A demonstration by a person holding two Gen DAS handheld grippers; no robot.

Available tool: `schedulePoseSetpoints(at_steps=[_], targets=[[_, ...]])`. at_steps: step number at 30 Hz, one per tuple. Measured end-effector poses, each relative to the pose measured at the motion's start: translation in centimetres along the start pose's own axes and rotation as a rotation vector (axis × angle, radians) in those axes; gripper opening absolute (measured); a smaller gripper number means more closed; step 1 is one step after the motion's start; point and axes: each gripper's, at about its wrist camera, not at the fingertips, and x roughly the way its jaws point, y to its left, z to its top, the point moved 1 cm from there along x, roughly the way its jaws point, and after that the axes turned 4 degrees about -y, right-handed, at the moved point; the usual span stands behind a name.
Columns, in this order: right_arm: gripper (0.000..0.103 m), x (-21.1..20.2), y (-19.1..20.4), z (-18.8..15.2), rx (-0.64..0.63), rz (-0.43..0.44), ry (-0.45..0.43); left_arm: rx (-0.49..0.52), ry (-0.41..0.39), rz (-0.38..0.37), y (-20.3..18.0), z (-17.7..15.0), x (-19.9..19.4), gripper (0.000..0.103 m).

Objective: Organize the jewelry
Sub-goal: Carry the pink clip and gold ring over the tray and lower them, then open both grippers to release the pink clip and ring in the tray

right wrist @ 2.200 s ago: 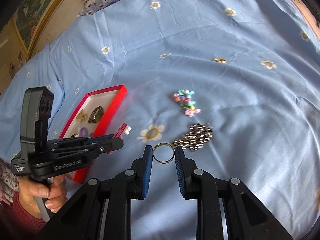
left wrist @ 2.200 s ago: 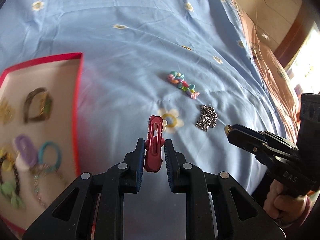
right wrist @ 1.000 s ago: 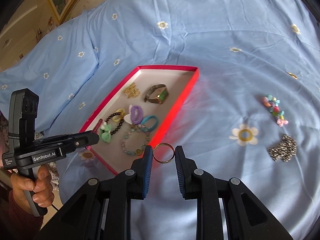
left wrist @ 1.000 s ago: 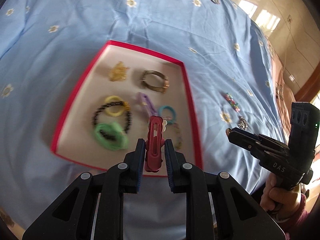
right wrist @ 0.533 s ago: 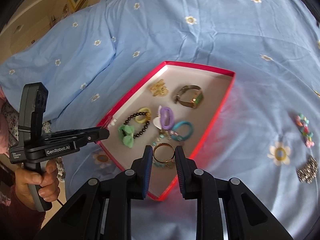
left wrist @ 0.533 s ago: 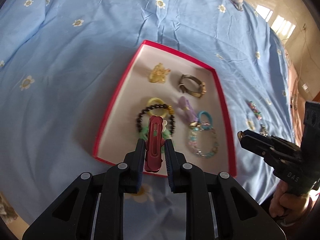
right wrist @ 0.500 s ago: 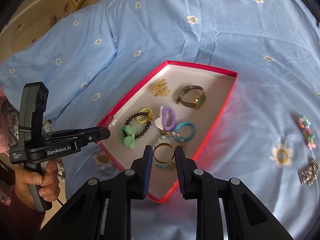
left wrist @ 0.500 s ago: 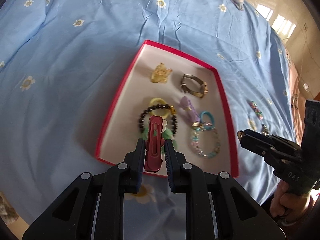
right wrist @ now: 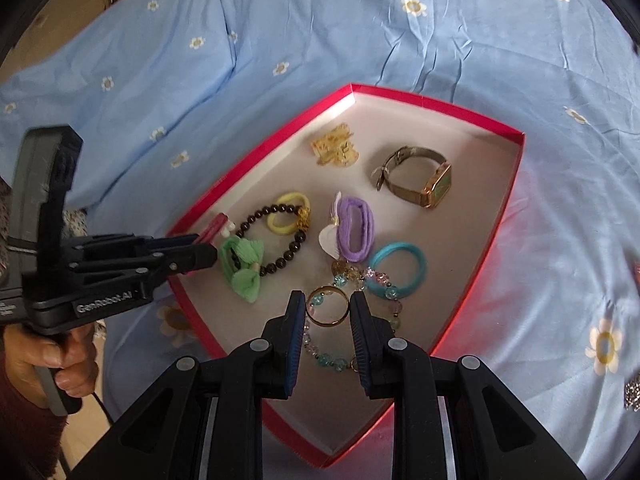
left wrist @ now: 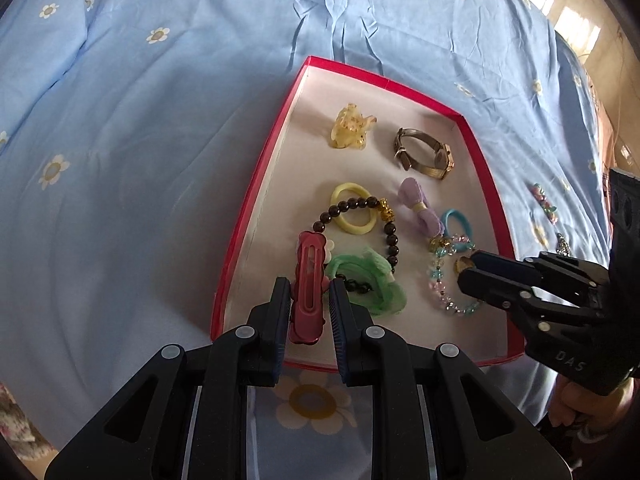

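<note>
Left gripper (left wrist: 308,304): clamps red clip (left wrist: 307,286), over tray (left wrist: 256,200)
Right gripper (right wrist: 327,312): clamps gold ring (right wrist: 327,306), over tray

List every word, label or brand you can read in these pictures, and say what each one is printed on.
"DAS": on the side of the right gripper, seen from the left wrist camera.
"GenRobot.AI": on the side of the left gripper, seen from the right wrist camera.
Small white print at the rear of the left gripper's body, by the hand: too small to read.
The watch face: nothing legible.
</note>
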Motion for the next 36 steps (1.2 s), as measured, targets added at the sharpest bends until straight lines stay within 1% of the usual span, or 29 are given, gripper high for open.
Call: schedulePoseSetpoints(at_steps=[5,12,22,24,26,30,31,33,34,35,36], targets=[[0.023,1.2,0.2,-0.2,-0.026,-0.019,0.038,-0.001,0.014,-0.003,0.1,-0.1,0.5,0.018],[0.024,1.4,0.3,-0.2,-0.043,-0.020,0.048,0.012,0.014,0.012,-0.1,-0.3,0.6,0.019],[0.025,1.5,0.3,-0.1,-0.031,-0.012,0.044,0.000,0.017,0.007,0.0,-0.2,0.6,0.022],[0.027,1.4,0.2,-0.1,-0.022,-0.007,0.042,-0.007,0.014,0.005,0.0,-0.2,0.4,0.025],[0.027,1.0,0.0,-0.1,-0.013,-0.004,0.030,-0.011,0.008,0.006,0.0,-0.1,0.2,0.032],[0.028,-0.2,-0.3,0.1,0.009,0.003,-0.002,-0.021,-0.004,0.007,0.0,-0.1,-0.4,0.033],[0.029,-0.7,-0.4,0.1,0.015,0.005,-0.014,-0.027,-0.009,0.005,0.0,-0.1,-0.6,0.035],[0.032,-1.7,-0.5,0.2,0.027,0.009,-0.046,-0.045,-0.029,-0.002,0.1,-0.2,-1.2,0.044],[0.034,-2.1,-0.6,0.2,0.033,0.010,-0.065,-0.064,-0.047,-0.003,0.3,-0.3,-1.6,0.053],[0.042,-3.0,-0.8,0.1,0.047,0.009,-0.105,-0.082,-0.063,-0.005,0.5,-0.4,-2.0,0.062],[0.051,-3.4,-0.9,0.1,0.056,0.009,-0.128,-0.099,-0.077,-0.010,0.6,-0.6,-2.3,0.064]])
